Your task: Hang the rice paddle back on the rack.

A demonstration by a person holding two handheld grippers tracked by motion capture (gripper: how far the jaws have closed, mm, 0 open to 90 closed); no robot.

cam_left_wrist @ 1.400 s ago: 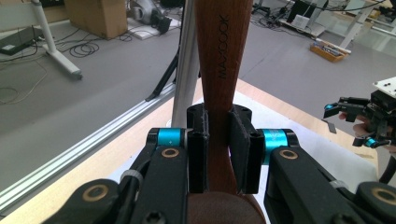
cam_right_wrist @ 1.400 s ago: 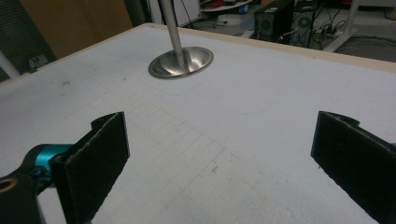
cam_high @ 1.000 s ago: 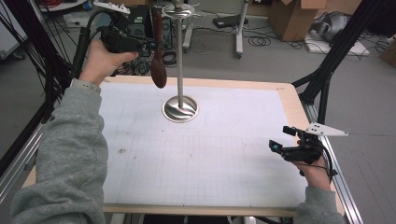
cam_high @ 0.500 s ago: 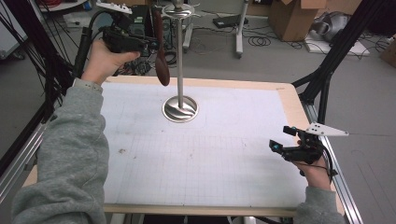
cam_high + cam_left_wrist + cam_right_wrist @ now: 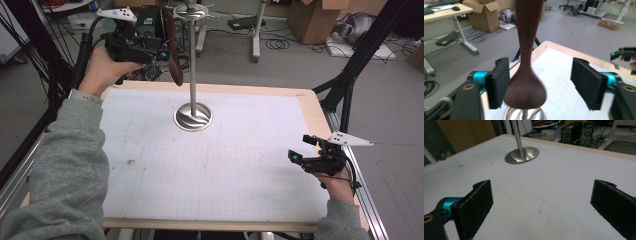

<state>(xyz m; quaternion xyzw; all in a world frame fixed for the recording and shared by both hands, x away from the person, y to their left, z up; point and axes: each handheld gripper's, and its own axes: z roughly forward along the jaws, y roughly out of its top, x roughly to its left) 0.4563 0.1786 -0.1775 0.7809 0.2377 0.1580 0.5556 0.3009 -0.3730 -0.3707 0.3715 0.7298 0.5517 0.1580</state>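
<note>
The spoon (image 5: 173,47) hangs from the top of the stand (image 5: 193,117), just beside its pole. The left gripper (image 5: 159,52) has just been opening; its 2 jaws stand apart around the spoon's bowl, the right-hand pad clear of it. The right gripper (image 5: 300,151), well apart from the stand, gapes empty.

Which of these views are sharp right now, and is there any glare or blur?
High view: sharp, evenly lit. Left gripper view: wooden spoon soft and close, frame edges smeared. Right gripper view: a bright reflection on the steel stand base, near gripper pads slightly soft.
</note>
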